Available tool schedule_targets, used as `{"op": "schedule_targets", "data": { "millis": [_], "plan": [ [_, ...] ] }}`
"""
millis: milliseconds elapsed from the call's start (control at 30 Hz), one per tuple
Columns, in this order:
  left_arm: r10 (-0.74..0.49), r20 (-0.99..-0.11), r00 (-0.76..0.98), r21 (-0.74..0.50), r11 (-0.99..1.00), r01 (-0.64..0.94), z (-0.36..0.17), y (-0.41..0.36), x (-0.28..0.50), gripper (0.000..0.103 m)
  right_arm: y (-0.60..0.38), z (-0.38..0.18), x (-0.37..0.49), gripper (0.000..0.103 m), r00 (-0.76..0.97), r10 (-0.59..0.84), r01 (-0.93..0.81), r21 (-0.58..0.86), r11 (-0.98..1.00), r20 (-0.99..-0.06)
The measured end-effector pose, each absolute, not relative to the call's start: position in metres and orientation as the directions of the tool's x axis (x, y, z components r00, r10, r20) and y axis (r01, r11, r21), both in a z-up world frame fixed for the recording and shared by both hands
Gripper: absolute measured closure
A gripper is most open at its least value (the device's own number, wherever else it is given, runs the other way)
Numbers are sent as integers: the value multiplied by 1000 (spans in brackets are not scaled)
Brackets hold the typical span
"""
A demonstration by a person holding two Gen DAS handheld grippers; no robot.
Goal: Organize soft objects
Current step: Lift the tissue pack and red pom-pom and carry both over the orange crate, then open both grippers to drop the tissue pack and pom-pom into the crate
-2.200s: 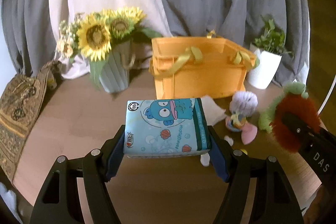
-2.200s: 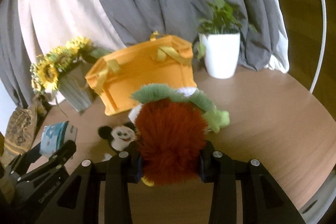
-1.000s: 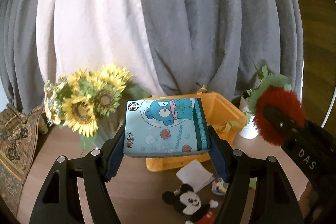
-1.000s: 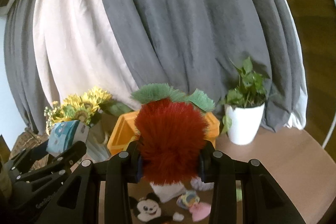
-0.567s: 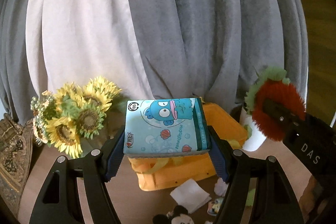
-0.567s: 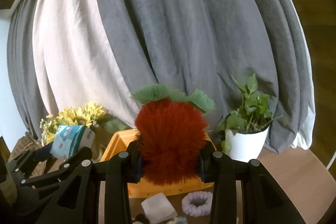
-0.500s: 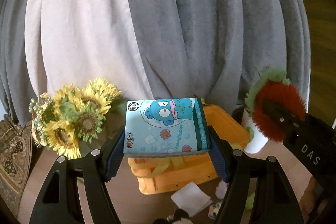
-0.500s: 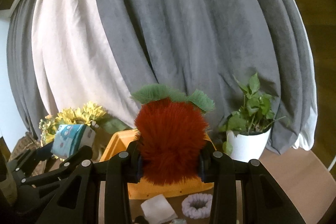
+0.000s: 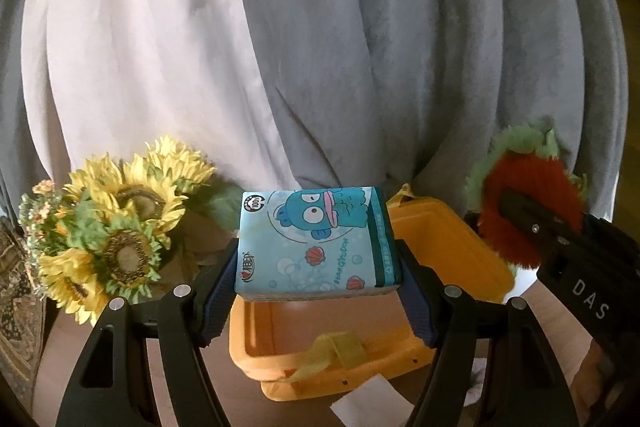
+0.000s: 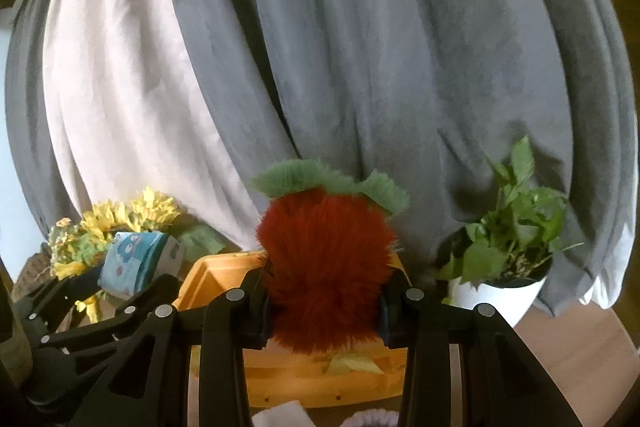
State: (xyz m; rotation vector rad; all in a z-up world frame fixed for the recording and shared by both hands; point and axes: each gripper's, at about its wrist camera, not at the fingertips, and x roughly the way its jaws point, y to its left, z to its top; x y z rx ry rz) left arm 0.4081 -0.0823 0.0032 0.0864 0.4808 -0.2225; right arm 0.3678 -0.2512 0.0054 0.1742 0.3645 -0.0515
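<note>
My left gripper (image 9: 316,291) is shut on a light blue tissue pack (image 9: 316,243) with a cartoon fish, held above the near edge of an open orange fabric bin (image 9: 432,239). My right gripper (image 10: 324,311) is shut on a fuzzy red plush strawberry with green leaves (image 10: 326,267), held over the same orange bin (image 10: 216,279). In the left wrist view the strawberry (image 9: 528,211) sits at the bin's right side. In the right wrist view the tissue pack (image 10: 140,263) is at the left.
Sunflowers in a vase (image 9: 112,235) stand left of the bin. A white pot with a green plant (image 10: 508,267) stands to its right. A white cloth (image 9: 368,403) lies on the wooden table before the bin. Grey and white curtains hang behind.
Both grippers have lifted their loads from table height and come forward over the orange bin. The toys on the table have dropped out of view. The grips have not changed.
</note>
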Motion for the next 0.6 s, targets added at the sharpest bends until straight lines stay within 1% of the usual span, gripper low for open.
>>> {"op": "schedule_targets", "data": {
  "millis": [200, 600],
  "plan": [
    [-194, -516, 834, 29, 970, 243, -13, -90, 434, 32, -252, -13, 400, 64, 906, 3, 68, 154, 986, -423],
    [-178, -628, 757, 35, 966, 257, -52, -106, 490, 31, -261, -52, 451, 64, 835, 0, 83, 126, 989, -550]
  ]
}}
